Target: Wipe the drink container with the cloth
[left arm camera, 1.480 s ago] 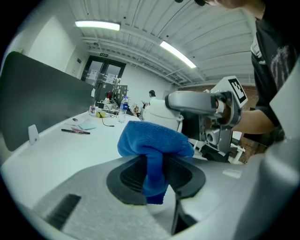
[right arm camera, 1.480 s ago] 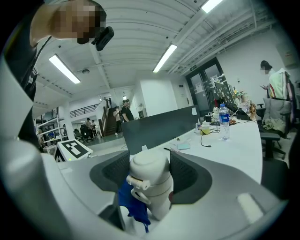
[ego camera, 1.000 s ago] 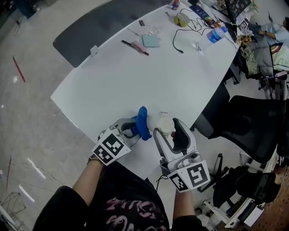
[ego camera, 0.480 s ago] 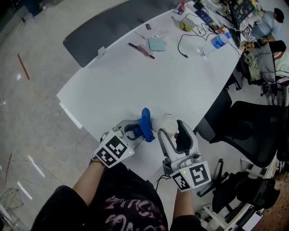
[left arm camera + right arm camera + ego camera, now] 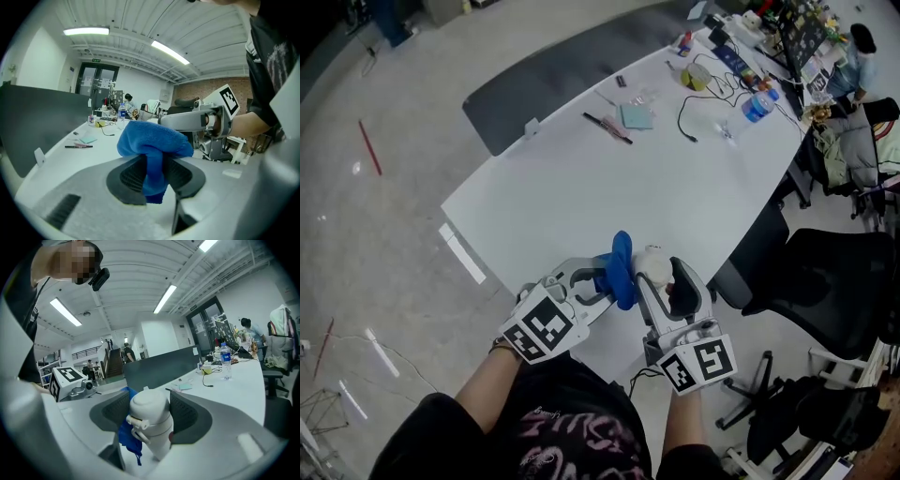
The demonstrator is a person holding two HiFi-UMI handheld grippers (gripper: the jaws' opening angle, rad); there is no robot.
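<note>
Right gripper view: right gripper (image 5: 150, 405) clamps drink container (image 5: 152, 430) mid-body; rigid, probably slick. Left gripper (image 5: 154, 174) pinches soft cloth (image 5: 151, 138).

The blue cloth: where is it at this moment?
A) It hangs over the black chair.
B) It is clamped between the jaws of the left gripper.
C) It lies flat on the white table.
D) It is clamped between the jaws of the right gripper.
B: in the left gripper view the blue cloth is pinched between the jaws of the left gripper, while the right gripper is shut on the white drink container.
</note>
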